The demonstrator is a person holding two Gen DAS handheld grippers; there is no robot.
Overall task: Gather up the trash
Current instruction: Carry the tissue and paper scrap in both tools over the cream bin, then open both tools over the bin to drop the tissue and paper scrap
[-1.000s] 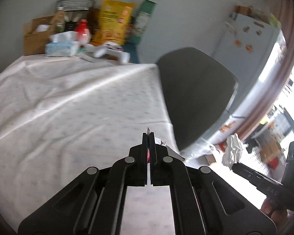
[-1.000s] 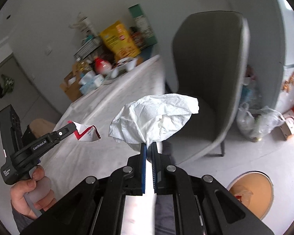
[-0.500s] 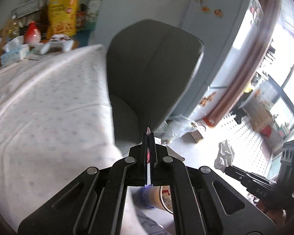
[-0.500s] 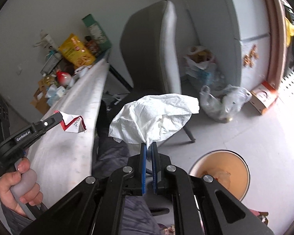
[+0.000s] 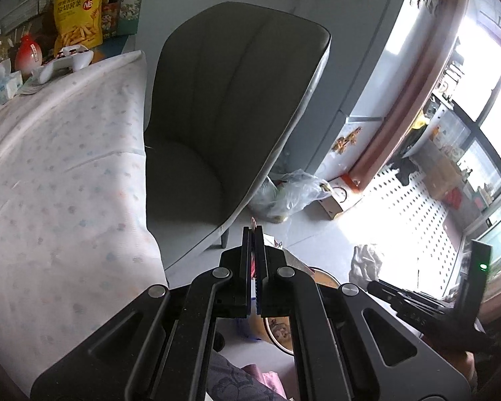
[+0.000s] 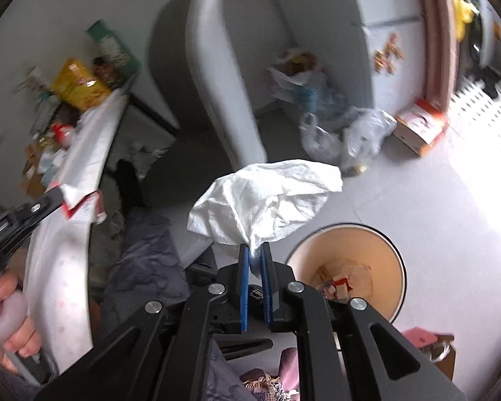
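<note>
My right gripper (image 6: 256, 250) is shut on a crumpled white tissue (image 6: 267, 200), held in the air to the left of and above a round tan trash bin (image 6: 380, 250) on the floor; the bin holds some wrappers. My left gripper (image 5: 254, 234) is shut on a red-and-white wrapper (image 6: 83, 200), only its thin edge (image 5: 253, 224) showing between the fingers in the left wrist view. The left gripper (image 6: 58, 197) hangs off the table's edge. In the left wrist view the tissue (image 5: 364, 260) and bin rim (image 5: 327, 275) show lower right.
A grey chair (image 5: 223, 100) stands beside the table with a dotted white cloth (image 5: 56, 167). Snack bags and boxes (image 5: 80, 10) crowd the table's far end. Plastic bags (image 6: 350, 133) and an orange-white box (image 6: 421, 123) lie on the floor by the fridge (image 5: 384, 50).
Both grippers have swung right, off the table toward the floor. The bin now sits much closer under the right gripper. Both keep their hold.
</note>
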